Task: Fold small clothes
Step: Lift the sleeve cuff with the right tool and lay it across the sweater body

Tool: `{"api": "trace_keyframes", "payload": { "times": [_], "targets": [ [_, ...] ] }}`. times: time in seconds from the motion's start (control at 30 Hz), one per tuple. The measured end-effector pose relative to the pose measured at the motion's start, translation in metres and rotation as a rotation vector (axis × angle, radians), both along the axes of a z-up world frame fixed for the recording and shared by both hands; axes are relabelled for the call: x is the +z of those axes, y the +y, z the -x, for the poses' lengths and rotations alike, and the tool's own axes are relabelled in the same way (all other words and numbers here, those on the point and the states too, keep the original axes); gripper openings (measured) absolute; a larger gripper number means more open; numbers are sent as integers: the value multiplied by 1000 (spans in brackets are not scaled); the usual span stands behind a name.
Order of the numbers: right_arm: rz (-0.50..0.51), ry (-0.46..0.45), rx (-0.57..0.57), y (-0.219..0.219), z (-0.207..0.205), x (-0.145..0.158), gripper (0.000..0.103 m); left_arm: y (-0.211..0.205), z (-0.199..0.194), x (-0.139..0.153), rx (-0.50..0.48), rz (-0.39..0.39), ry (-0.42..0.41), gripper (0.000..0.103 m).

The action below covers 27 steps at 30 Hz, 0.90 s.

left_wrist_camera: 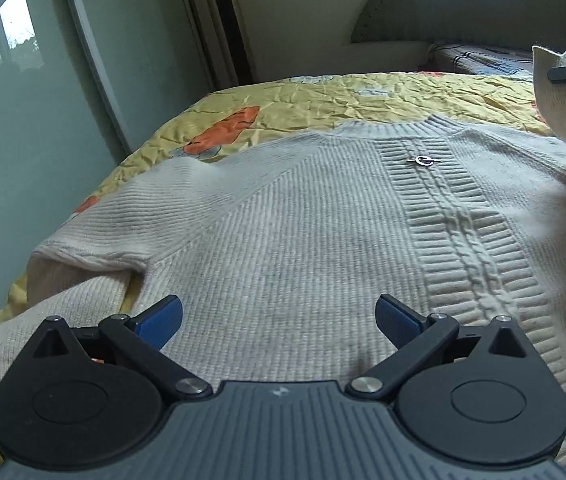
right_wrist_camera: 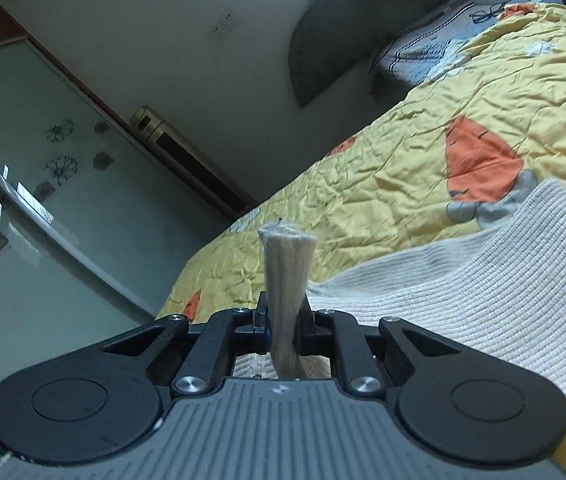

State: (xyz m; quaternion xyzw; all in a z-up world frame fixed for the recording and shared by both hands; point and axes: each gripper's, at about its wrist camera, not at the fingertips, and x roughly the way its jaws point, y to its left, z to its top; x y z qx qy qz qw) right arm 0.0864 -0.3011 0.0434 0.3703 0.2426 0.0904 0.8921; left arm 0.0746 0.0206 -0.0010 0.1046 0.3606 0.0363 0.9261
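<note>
Sweater [left_wrist_camera: 323, 220]: flat on yellow quilt [left_wrist_camera: 323, 100], long axis 6–12 o'clock, collar toward 12 | Left gripper [left_wrist_camera: 279, 316]: jaws spread, empty, above hem at 6 | Right gripper [right_wrist_camera: 285, 320]: jaws pinching sleeve cuff [right_wrist_camera: 287, 272], lifted at 2 o'clock
</note>
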Motion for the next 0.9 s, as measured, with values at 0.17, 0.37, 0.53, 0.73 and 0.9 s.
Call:
{"api": "trace_keyframes", "payload": {
  "times": [0.17,0.37,0.53,0.73,0.9],
  "targets": [
    [40,11,24,41,-11,-2,16,11,5,-20,6,33,10,103],
    [88,-58,49,82,-22,20,16,19,13,-27,12,97,-32,103],
    [119,-74,135,120,-34,24,16,27,12,-28,18,157,-27,103],
    [183,-46,217,167,-46,15,16,26,15,-28,22,155,-36,103],
    [225,-18,262,194,-50,9,16,36,21,-18,58,166,-35,103]
  ]
}}
